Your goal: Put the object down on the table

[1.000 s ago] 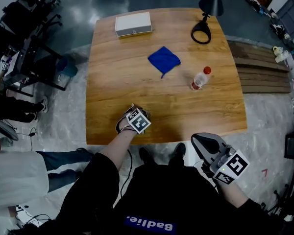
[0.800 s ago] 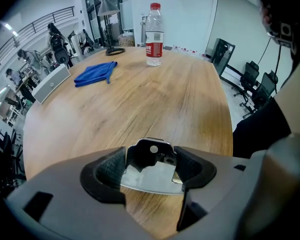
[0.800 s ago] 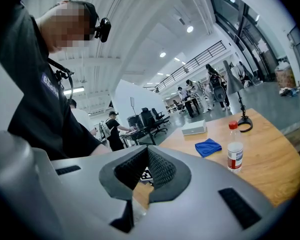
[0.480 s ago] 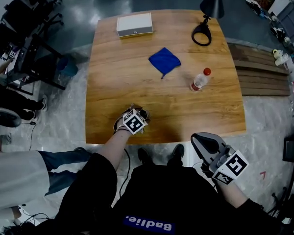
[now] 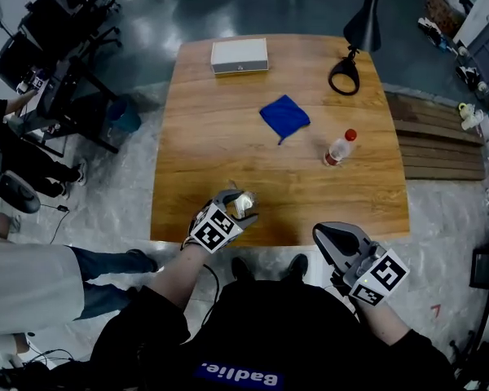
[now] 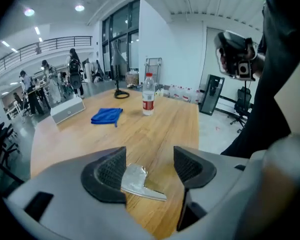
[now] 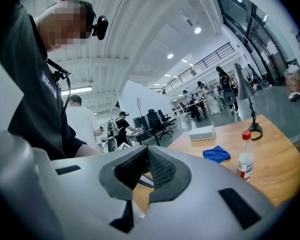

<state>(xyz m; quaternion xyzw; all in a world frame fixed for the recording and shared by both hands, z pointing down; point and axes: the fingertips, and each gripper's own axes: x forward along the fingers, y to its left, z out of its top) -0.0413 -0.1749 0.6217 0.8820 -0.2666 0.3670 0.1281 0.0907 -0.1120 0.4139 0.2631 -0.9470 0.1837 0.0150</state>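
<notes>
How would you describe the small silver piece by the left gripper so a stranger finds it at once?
On the wooden table, look at the near edge, where the left gripper stands open. The crumpled silver piece lies between its jaws, the only shiny thing there.

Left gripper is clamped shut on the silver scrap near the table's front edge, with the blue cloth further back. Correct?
Not shut. The left gripper view shows the left gripper with its jaws standing apart, the silver scrap between them, against one pad. The rest holds, including the blue cloth further back.
</notes>
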